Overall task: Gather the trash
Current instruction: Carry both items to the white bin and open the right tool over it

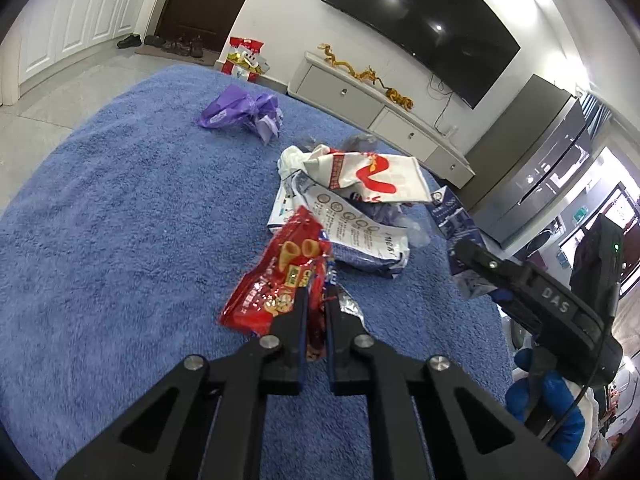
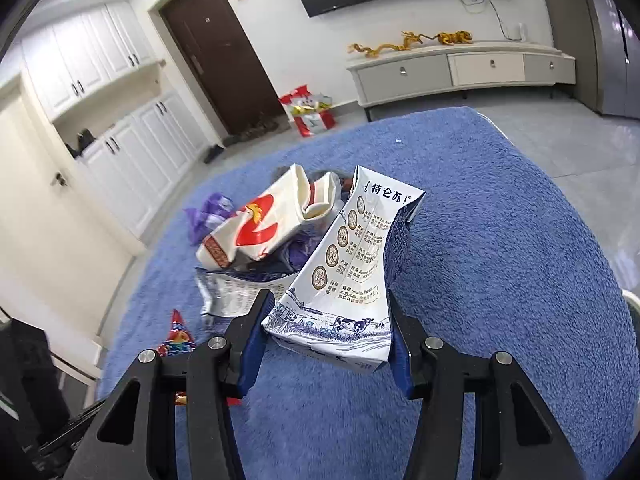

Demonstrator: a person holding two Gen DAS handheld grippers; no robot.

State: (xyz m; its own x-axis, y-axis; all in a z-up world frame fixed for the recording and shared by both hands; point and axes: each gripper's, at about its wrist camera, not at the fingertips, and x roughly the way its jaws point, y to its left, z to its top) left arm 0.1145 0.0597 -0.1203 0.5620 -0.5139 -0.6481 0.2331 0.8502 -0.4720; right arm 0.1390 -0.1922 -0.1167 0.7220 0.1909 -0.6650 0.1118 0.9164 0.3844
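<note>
My left gripper point(image 1: 316, 296) is shut on the near end of a red snack wrapper point(image 1: 280, 276), which lies partly on the blue fleece cover point(image 1: 120, 220). In the right wrist view my right gripper point(image 2: 330, 298) is shut on a crushed blue-and-white milk carton point(image 2: 352, 264), with a pad pressing each side. Behind it sits a pile: a flattened white carton with a red mark point(image 2: 256, 228), a white printed wrapper point(image 2: 232, 292) and dark purple scraps. A crumpled purple bag point(image 1: 240, 112) lies apart, farther back.
The blue cover's edge drops to a tiled floor on all sides. A red gift bag point(image 2: 308, 116) stands on the floor by a dark door point(image 2: 216, 52). A white TV cabinet point(image 2: 460, 68) lines the far wall. A blue-gloved hand point(image 1: 552, 392) holds the right gripper's handle.
</note>
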